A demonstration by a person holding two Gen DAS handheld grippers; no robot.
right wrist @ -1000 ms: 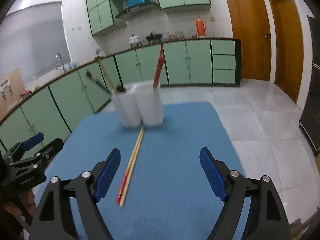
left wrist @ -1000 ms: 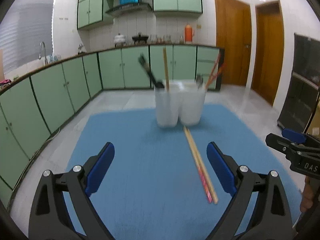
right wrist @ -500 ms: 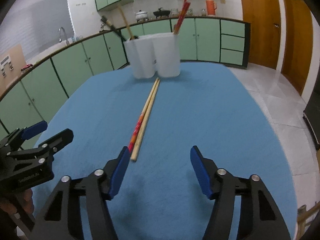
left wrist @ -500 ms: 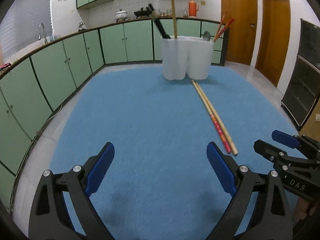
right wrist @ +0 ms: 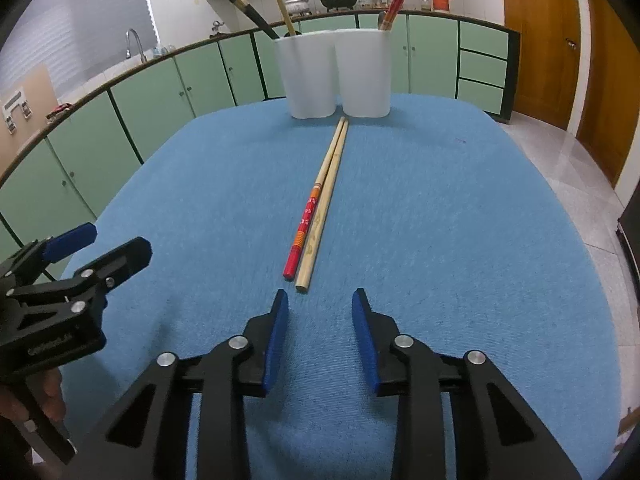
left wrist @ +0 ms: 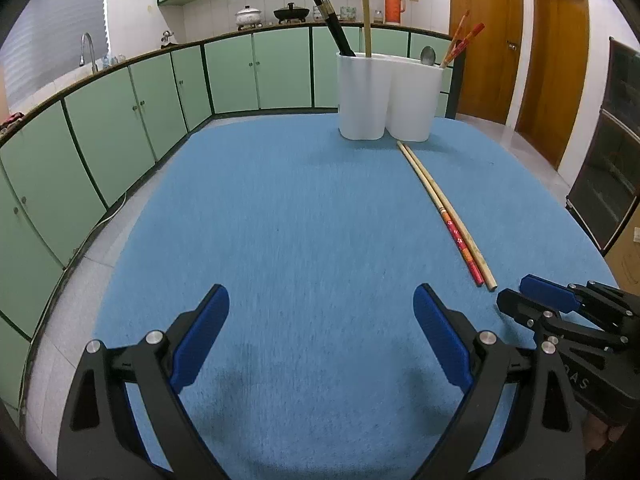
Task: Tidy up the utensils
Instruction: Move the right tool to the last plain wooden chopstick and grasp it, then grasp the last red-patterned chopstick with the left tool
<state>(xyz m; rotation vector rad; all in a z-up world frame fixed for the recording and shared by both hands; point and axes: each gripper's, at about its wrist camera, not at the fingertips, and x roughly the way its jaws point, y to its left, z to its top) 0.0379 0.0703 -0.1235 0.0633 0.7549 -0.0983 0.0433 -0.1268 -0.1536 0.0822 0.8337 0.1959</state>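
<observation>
the two chopsticks [right wrist: 316, 216] lie lengthwise just ahead of the right tool [right wrist: 320, 312], its empty jaws closing; the left tool [left wrist: 320, 320] gapes wide, farther off.

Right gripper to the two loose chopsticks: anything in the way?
Nothing visible. Only bare blue mat separates the right gripper, jaws closing with nothing between them, from the chopsticks, whose near ends lie just ahead.

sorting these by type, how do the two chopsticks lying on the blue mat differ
The red-ended chopstick has a red and orange patterned end nearest the grippers; the plain wooden chopstick is pale wood all along. The red-ended one lies on the left in the right wrist view, the plain one on the right, its end reaching slightly nearer the grippers. Both lie flat, side by side, pointing at the white holder.
</observation>
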